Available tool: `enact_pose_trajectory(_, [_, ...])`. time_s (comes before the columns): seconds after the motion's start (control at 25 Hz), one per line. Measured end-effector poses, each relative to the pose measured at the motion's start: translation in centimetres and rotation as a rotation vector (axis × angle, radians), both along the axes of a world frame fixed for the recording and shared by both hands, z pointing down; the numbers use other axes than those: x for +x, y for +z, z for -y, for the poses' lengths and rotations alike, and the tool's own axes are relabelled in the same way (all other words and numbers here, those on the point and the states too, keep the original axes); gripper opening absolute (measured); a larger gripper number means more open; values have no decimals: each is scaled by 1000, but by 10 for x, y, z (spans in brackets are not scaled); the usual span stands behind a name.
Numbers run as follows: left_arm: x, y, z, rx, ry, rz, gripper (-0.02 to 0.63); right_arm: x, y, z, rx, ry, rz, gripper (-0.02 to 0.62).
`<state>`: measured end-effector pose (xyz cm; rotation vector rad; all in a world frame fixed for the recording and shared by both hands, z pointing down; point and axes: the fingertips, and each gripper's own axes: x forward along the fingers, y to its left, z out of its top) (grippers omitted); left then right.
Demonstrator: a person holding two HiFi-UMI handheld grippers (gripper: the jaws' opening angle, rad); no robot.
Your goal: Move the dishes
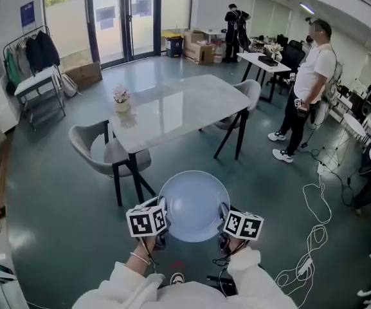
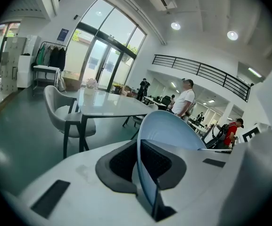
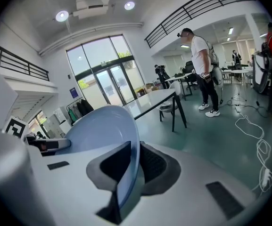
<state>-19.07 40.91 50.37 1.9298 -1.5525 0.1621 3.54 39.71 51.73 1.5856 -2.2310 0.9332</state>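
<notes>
Left gripper [image 2: 139, 160] fingers [image 2: 119, 164] nearly closed, pinching left rim of pale blue plate [image 1: 193, 206]; right gripper [image 3: 135, 163] fingers [image 3: 111, 166] clamp right rim. Plate held in air above green floor [image 1: 56, 224], near white table [image 1: 179, 108], not touching it

Floor [image 1: 50, 230]: dark green, glossy, reflecting daylight. Centre: one white-topped bench [image 1: 185, 105] on black legs, bearing a small flower pot [image 1: 121, 99] near its left corner. Grey chair [image 1: 98, 148] tucked in at the near left side; a second chair [image 1: 248, 94] at the far right side. Far wall: tall glass doors [image 1: 117, 15] in dark frames, greenery outside. Clothes rack [image 1: 32, 50] with hung garments by the left wall; cardboard boxes [image 1: 199, 49] beside the doors. White desk [image 1: 262, 62] at right rear. Loose white cables [image 1: 314, 234] on the floor at right. Overhead: white ceiling, round recessed lights [image 2: 176, 26], black-railed balcony [image 2: 201, 72].
</notes>
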Motion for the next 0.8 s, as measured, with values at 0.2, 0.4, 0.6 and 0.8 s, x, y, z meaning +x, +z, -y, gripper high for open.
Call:
enact_pose_trajectory(0.2, [-12, -2, 18, 17, 20, -6, 26, -10, -4, 10, 4, 19, -3, 101])
enact_pose_trajectory(0.4, [-7, 4, 26, 5, 65, -19, 26, -5, 2, 10, -26, 60, -3, 101])
enact_pose_trajectory(0.6, [-3, 14, 33, -9, 77, -40, 26, -1, 7, 16, -44, 73, -19, 101])
enact_pose_trajectory(0.8, [-4, 19, 45, -23, 82, -41, 26, -2, 10, 26, -58, 77, -23, 101])
